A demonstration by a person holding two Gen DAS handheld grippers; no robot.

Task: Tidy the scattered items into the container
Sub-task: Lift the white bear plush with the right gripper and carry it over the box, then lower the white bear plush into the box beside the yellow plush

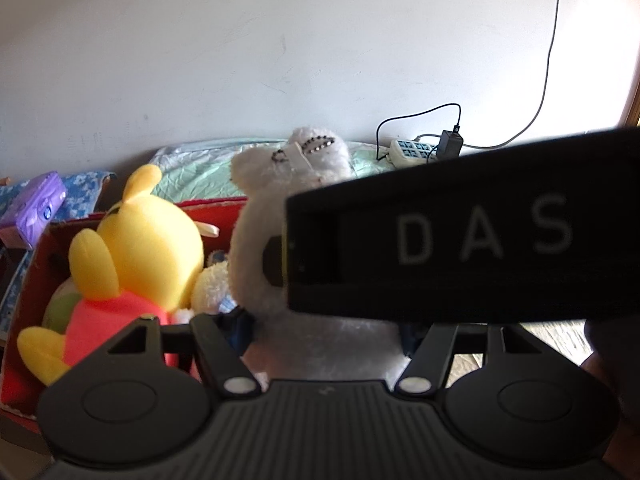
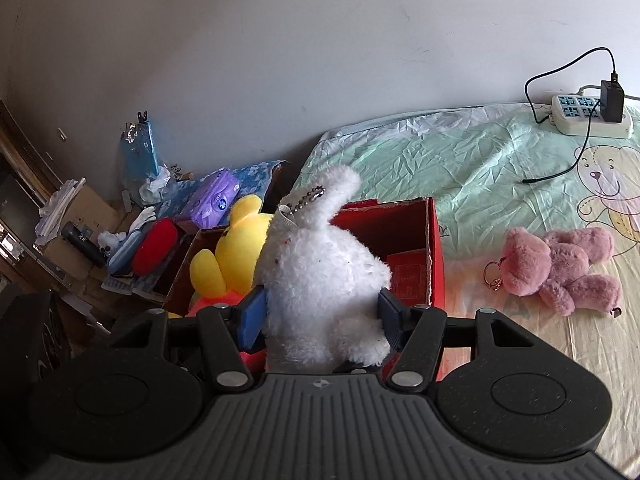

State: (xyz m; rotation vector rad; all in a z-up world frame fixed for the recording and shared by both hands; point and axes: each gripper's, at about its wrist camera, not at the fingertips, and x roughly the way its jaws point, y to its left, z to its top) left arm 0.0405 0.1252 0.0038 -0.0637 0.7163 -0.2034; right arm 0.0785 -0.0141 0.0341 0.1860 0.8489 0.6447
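Note:
A white plush toy (image 2: 324, 280) with a bead chain hangs over the red cardboard box (image 2: 436, 248). My right gripper (image 2: 320, 320) is shut on it, blue pads (image 2: 252, 320) pressing its sides. In the left wrist view the same white plush toy (image 1: 260, 256) fills the space between the jaws of my left gripper (image 1: 324, 332), which looks shut on its lower part; the fingertips are mostly hidden. The right gripper's black body (image 1: 480, 240) crosses in front. A yellow plush in a red shirt (image 1: 148, 248) lies in the red box (image 1: 36, 264). A pink bear (image 2: 560, 268) lies on the bed.
A small cream plush (image 1: 212, 284) sits beside the yellow one. The green bed sheet (image 2: 460, 160) carries a power strip (image 2: 588, 116) with a charger and cable. A purple tissue pack (image 2: 212, 200), a red case (image 2: 154, 246) and cluttered cartons stand left of the box, against the wall.

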